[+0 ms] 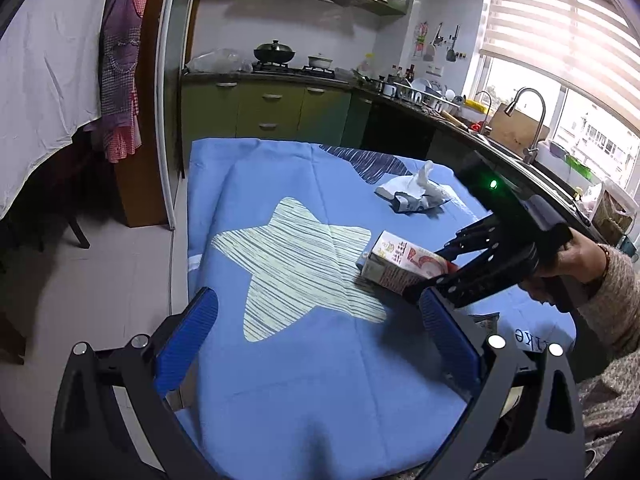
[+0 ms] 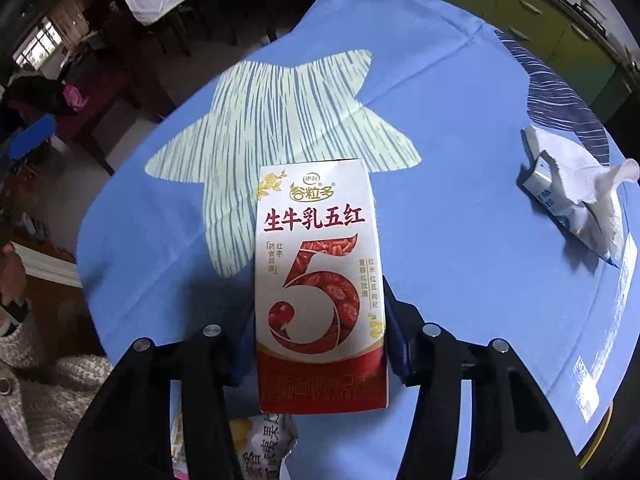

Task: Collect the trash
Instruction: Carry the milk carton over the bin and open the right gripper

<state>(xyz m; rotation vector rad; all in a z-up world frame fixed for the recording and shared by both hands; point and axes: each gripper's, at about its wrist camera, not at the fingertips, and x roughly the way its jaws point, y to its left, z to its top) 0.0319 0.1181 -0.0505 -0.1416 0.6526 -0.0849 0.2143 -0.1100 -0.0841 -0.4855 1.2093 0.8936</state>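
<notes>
A red and white milk carton (image 2: 320, 280) with a large "5" lies between the blue pads of my right gripper (image 2: 318, 344), which is shut on it just above the blue tablecloth (image 2: 460, 260). The left wrist view shows the same carton (image 1: 404, 262) held by the right gripper (image 1: 436, 276). My left gripper (image 1: 320, 340) is open and empty over the cloth's near part. A crumpled white tissue on a flattened blue and white carton (image 1: 416, 194) lies at the far right; it also shows in the right wrist view (image 2: 580, 204).
A snack wrapper (image 2: 260, 440) lies under the right gripper at the table's near edge. Green kitchen cabinets (image 1: 280, 108) and a counter with a sink tap (image 1: 532, 120) stand behind the table. A white sheet (image 1: 44, 80) hangs at the left.
</notes>
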